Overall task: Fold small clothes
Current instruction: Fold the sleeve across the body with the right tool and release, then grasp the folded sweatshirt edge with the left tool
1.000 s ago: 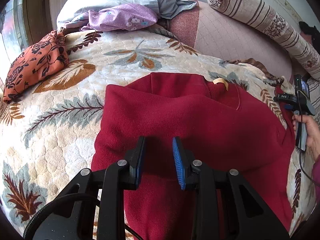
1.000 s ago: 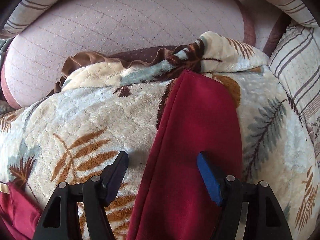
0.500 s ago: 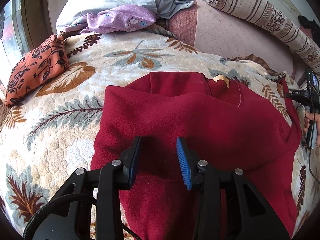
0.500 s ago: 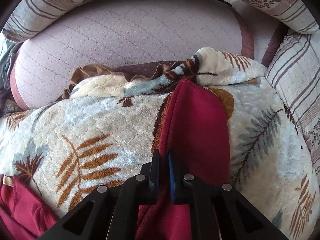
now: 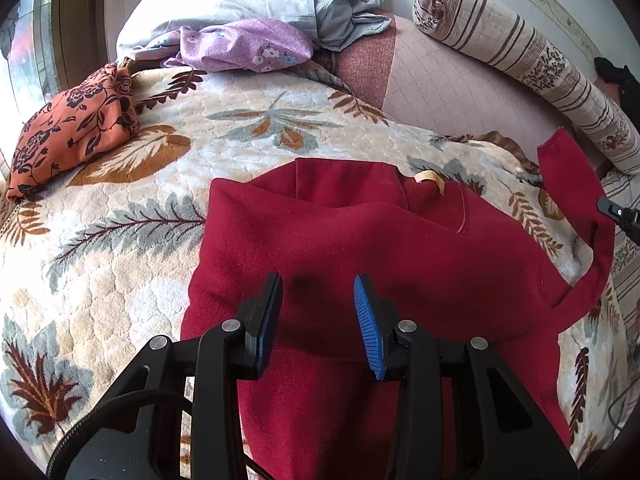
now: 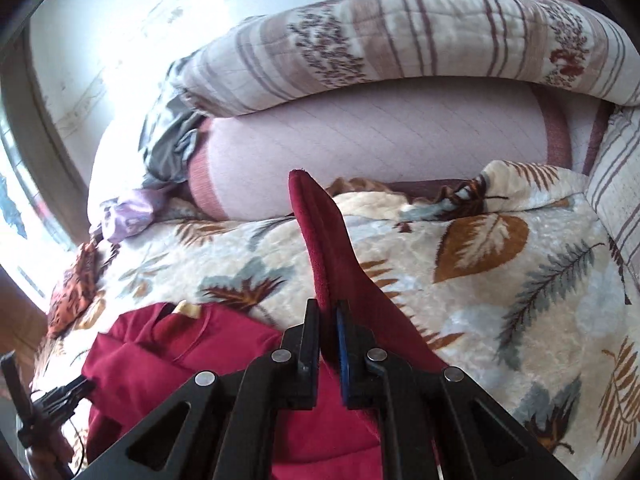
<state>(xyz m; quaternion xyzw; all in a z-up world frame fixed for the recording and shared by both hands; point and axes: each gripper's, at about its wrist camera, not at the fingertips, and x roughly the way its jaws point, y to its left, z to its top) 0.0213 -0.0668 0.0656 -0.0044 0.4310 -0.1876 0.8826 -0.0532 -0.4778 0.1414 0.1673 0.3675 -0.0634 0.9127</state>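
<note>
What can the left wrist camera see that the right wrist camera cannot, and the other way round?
Only the left wrist view shows the left tool open above the spread body of the dark red fleece top, pressing nothing.

Only the right wrist view shows the right tool shut on the top's red sleeve.

Both show the red top, its raised sleeve, the cream leaf-patterned blanket, the orange floral cloth, the lilac flowered cloth and the striped bolster pillow.
</note>
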